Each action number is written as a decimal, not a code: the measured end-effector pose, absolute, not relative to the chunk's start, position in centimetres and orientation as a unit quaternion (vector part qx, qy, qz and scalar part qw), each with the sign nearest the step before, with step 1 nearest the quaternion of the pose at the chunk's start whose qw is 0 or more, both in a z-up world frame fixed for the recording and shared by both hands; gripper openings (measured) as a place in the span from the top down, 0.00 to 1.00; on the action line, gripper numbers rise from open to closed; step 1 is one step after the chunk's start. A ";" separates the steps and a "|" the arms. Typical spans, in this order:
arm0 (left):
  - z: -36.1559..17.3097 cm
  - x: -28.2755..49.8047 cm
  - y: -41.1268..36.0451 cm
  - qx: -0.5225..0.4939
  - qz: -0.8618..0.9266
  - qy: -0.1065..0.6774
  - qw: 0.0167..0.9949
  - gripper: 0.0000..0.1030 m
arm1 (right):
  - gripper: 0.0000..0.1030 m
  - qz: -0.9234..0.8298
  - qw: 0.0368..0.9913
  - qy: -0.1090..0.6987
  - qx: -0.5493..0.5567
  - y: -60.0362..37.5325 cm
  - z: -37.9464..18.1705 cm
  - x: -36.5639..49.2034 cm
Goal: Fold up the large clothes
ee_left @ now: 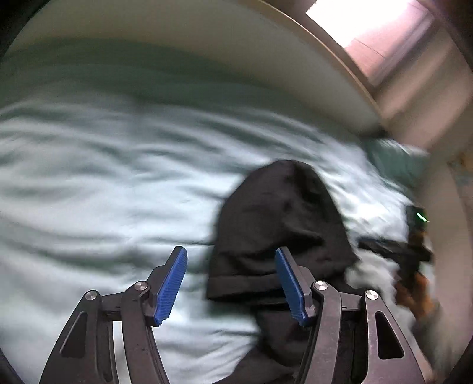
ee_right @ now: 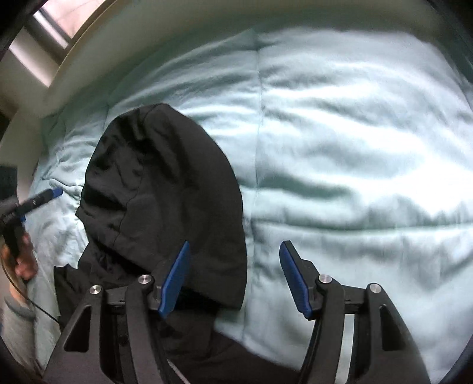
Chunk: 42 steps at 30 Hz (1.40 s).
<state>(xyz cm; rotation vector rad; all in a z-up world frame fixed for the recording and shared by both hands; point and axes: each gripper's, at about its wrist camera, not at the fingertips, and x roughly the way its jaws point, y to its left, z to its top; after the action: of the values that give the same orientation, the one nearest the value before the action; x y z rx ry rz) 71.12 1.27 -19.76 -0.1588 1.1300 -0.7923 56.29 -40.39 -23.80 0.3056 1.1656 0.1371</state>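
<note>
On one pale quilt (ee_right: 340,153), one black hooded garment (ee_right: 165,189); both grippers' jaws apart, empty.

Window (ee_left: 354,26) glare, motion blur, fisheye edges

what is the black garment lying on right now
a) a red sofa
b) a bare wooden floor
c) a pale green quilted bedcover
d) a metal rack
c: the black garment lies spread on the pale green quilted bedcover, whose wrinkled fabric surrounds it in both wrist views.
</note>
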 end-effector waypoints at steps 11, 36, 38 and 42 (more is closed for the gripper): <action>-25.3 77.3 -5.1 -0.061 -0.446 0.615 0.648 0.38 | 0.36 0.149 0.791 0.576 0.144 -38.7 -26.1 62.5; -6.4 47.9 1.5 0.095 -0.468 0.443 0.759 0.88 | 0.80 0.124 0.892 0.429 -0.064 -26.2 -9.5 38.8; -6.9 44.7 1.9 0.094 -0.464 0.454 0.755 0.88 | 0.80 0.118 0.890 0.435 -0.071 -25.0 -9.8 34.9; -11.2 38.7 3.1 0.075 -0.448 0.508 0.732 0.88 | 0.76 0.117 0.866 0.480 -0.070 -23.4 -12.5 29.6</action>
<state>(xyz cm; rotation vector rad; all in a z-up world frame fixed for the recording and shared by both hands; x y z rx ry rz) 38.72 3.15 -11.22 0.1645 1.1175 -0.9865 29.56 -23.45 -12.49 -0.1472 1.0059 0.2454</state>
